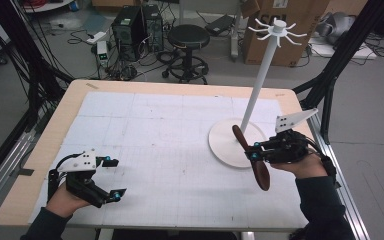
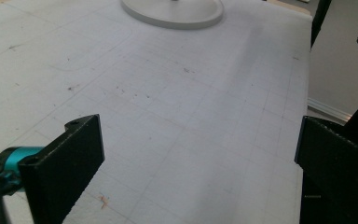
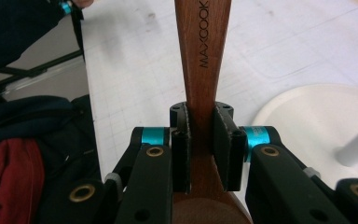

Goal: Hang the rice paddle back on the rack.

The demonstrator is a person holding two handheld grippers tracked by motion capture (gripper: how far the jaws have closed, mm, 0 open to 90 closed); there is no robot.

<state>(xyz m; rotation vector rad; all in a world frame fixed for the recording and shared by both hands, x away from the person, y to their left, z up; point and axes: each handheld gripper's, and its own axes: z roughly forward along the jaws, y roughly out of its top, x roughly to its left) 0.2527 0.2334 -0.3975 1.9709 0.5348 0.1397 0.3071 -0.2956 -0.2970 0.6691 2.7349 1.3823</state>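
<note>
The right gripper (image 1: 253, 152) is clenching the handle of a dark wooden spoon (image 1: 254, 162), holding it tilted above the bench (image 1: 45, 145), just beside the round base of the white hook stand (image 1: 260, 82). In the right gripper view, both pads are pressing against the wooden handle, which is stamped MAXCOOK. The left gripper (image 1: 114, 176) is resting released near the bench's front left corner, jaws spread wide over the white gridded mat (image 1: 170, 150).

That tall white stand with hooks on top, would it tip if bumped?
Probably not easily: the white stand sits on a wide round base. Its thin pole looks light, though tall, so a knock near the hooks might rock it.
</note>
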